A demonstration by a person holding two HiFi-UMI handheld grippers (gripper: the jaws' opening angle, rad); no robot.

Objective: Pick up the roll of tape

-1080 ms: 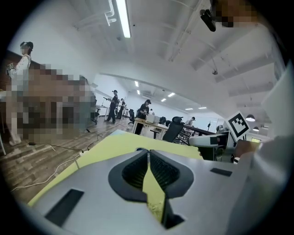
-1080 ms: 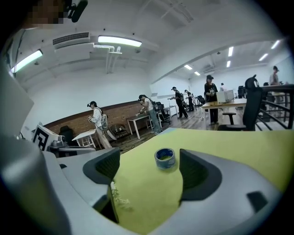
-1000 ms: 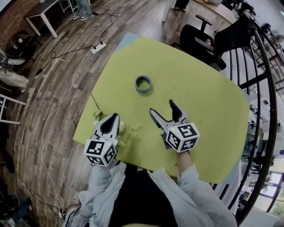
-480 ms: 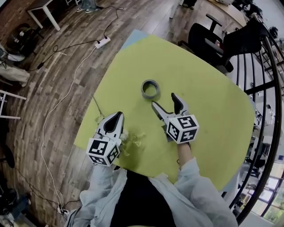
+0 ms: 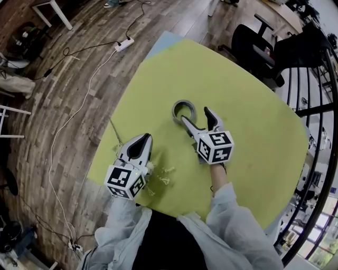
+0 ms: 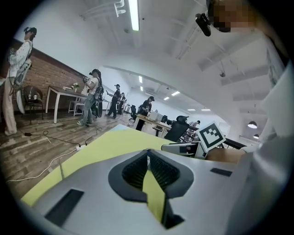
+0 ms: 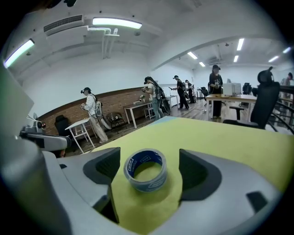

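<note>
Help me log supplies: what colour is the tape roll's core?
Roll of tape: blue core; right gripper view.

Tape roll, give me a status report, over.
Left gripper shut, empty. Right gripper open, tape roll between jaws, ungripped. Roll flat on green table. Nothing blocking.

Bright, even indoor light comes from ceiling tube lamps high above the right gripper. A further strip above the left gripper glares white. Shadows are soft: only a faint one lies under the roll of tape ahead of the right gripper. Both gripper views bulge strongly and darken to black at the corners, and each gripper's near body is blurred. In the head view the floorboards beyond the left gripper curve.
</note>
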